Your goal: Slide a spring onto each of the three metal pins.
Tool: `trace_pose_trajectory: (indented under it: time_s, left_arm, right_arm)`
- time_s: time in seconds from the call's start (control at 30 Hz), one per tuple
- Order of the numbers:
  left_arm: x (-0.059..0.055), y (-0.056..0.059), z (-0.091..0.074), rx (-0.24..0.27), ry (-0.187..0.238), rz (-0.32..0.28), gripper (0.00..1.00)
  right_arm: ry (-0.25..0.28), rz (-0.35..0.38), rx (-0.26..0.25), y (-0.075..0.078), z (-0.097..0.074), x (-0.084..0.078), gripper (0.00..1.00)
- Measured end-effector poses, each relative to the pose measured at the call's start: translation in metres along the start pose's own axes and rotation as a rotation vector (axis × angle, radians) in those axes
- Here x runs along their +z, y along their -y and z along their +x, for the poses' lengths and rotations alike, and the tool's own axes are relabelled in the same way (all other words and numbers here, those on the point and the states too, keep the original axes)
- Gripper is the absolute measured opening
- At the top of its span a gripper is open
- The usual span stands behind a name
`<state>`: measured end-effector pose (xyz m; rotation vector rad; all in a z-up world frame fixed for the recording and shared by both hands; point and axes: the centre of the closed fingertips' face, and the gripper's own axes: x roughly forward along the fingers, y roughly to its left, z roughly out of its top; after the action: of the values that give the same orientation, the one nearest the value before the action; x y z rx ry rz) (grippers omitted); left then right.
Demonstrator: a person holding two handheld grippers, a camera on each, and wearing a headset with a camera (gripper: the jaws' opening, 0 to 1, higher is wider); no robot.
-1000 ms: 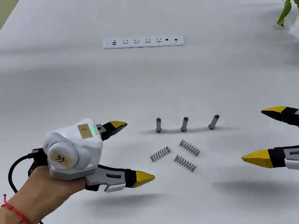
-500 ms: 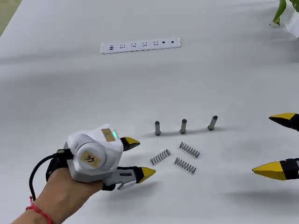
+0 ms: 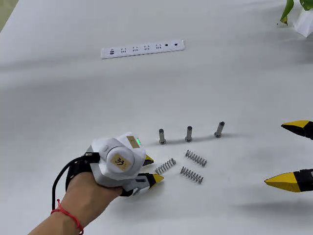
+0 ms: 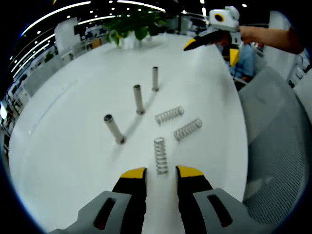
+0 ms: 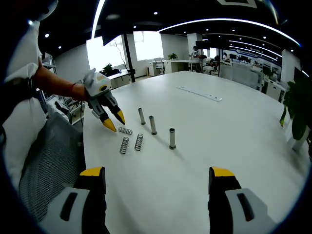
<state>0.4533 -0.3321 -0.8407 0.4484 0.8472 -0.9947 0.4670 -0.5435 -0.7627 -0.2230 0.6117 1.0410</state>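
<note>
springs [image 3: 191, 175], three of them, lie loose on the white table [image 3: 73, 98] in the head view, just in front of a row of three pins [image 3: 189, 133] that stand upright and bare. your left gripper [image 3: 153, 169] sits low over the table, its yellow tips a little apart and empty, aimed at the nearest spring [image 3: 166, 166], whose end lies just beside the tips. your hand [image 3: 90, 196] wraps the gripper body from behind, and a black cable [image 3: 59, 172] loops off it. your right gripper [image 3: 275, 154] is well off to the right of the pins, its jaws spread wide and holding nothing. a power strip [image 3: 143, 48] lies far up the table.

in the left gripper view, the nearest spring [image 4: 160, 155] lies lengthwise straight ahead, its near end at the mouth of the narrow gap between your two tips. you cannot tell whether it touches either tip. the other two springs [image 4: 187, 128] lie side by side beyond it, and the pins [image 4: 138, 99] stand in a line to their left. the right gripper [image 4: 209, 51] hangs above the far side, open.

in the right gripper view, your own jaws rise far apart with bare table [image 5: 195, 161] between them. across it, the left gripper [image 5: 114, 122] points its tips down at the nearest spring [image 5: 126, 130], with the other two springs [image 5: 139, 141] beside it and the pins [image 5: 152, 125] just beyond.
</note>
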Motion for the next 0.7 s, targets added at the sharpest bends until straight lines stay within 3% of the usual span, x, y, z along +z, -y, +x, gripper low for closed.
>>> trace_pose_trajectory:
  time_s: [0.23, 0.7]
  left_arm:
    - [-0.0047, 0.0013, 0.0075, -0.007, -0.047, 0.025, 0.21]
    - [-0.0045, -0.0032, 0.0086, 0.003, -0.076, 0.061, 0.11]
  right_arm:
    - [0.009, 0.008, -0.005, 0.0002, 0.0009, 0.0002, 0.88]
    - [0.008, 0.024, -0.007, 0.0003, 0.0017, -0.0027, 0.88]
